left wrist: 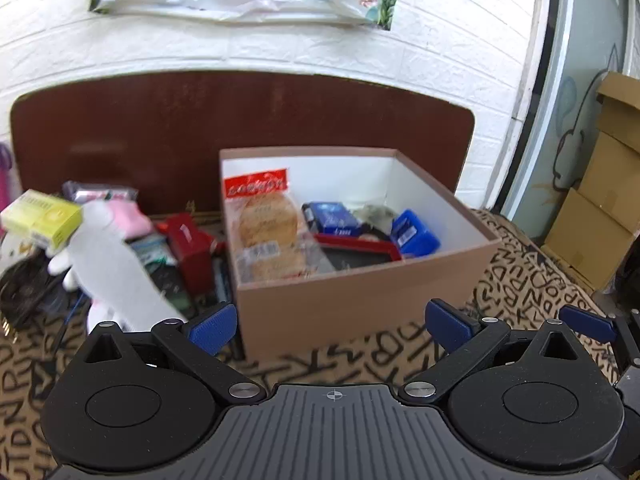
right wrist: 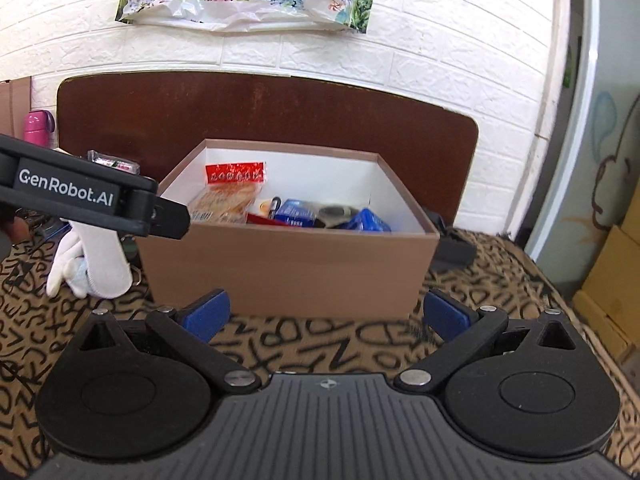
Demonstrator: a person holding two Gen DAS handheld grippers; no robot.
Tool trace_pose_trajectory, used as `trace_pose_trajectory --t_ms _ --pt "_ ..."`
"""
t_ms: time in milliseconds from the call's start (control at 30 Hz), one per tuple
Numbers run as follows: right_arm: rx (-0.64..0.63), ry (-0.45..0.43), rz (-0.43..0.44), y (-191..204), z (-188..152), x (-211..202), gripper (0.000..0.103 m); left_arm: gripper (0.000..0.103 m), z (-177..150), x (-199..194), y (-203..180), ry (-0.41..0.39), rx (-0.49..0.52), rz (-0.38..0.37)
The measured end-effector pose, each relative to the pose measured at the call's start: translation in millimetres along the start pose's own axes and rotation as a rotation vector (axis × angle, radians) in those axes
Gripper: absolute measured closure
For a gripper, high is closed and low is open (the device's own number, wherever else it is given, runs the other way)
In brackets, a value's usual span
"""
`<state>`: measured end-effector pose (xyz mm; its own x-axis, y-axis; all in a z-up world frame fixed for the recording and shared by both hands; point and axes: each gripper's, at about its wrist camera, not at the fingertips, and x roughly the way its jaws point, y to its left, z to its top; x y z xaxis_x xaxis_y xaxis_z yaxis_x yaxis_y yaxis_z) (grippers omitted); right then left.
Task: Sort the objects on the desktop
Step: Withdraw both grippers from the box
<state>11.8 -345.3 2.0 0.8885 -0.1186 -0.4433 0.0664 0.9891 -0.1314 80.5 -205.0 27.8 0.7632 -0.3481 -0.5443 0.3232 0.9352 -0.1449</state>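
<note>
- Both claws wide, nothing held: left claw (left wrist: pixel 332 330), right claw (right wrist: pixel 324 316), both hovering short of the box's (left wrist: pixel 360 300) near wall.
- Box sits mid-table on the lettered cloth (left wrist: pixel 520 280); already holds a bread pack (left wrist: pixel 266 220), blue packs (left wrist: pixel 414 234) and a red tray (left wrist: pixel 360 246).
- Unsorted pile sits left of the box: yellow box (left wrist: pixel 42 218), white toy (left wrist: pixel 112 264), red box (left wrist: pixel 190 248).
- Looks mid-sort, between picks.
- Next: swing left claw to the pile, straddle one item, close, carry it over the rim.
</note>
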Motion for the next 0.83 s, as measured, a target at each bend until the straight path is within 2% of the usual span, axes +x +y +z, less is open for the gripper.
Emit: trace_pose_trajectory --t_ms 433,833 --pt "0.010 -0.029 -0.055 10.3 -7.2 -42.7 0.001 0.000 -29.8 -45.9 -7.5 -0.025 0.053 0.015" --pt "0.024 -0.027 -0.054 12.8 -10.5 -44.8 0.000 0.000 -37.5 -55.2 -8.3 -0.046 0.067 -0.011"
